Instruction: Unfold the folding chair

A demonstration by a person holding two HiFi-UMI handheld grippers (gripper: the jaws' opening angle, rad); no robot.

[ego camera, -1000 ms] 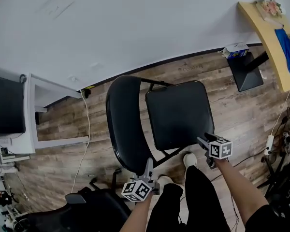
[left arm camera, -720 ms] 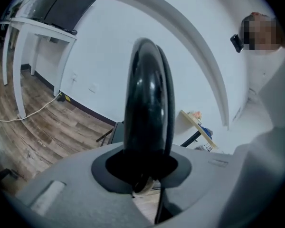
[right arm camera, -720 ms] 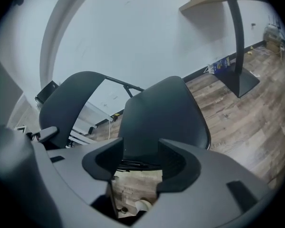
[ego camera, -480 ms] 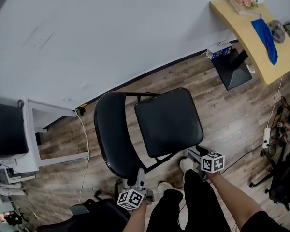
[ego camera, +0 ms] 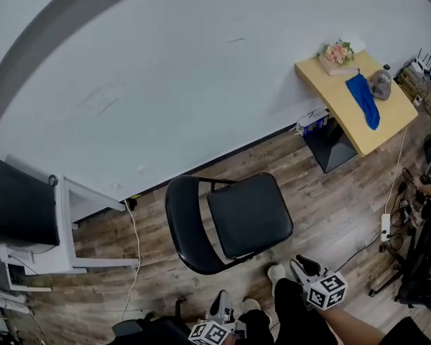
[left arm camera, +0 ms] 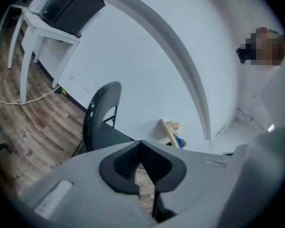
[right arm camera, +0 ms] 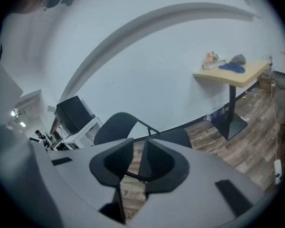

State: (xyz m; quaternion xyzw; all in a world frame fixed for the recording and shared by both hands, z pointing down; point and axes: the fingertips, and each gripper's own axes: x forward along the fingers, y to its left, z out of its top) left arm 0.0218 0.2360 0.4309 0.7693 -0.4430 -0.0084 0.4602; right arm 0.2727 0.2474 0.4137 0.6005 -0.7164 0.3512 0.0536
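Observation:
The black folding chair stands unfolded on the wooden floor, seat flat and backrest to the left. My left gripper sits at the bottom edge of the head view, apart from the chair, jaws shut on nothing. In the left gripper view the left gripper has its pads together, with the chair beyond. My right gripper hovers near the seat's front right corner without touching it. In the right gripper view the right gripper has closing jaws with a narrow gap and nothing between them, and the chair stands ahead.
A yellow table with a blue cloth and flowers stands at the right wall, a small box at its base. A white desk with a black box is at the left. Cables and a power strip lie on the floor.
Both grippers have drawn back from the chair toward the picture's bottom edge, and the view has pulled away. The left jaws have shut. The right jaws have narrowed.

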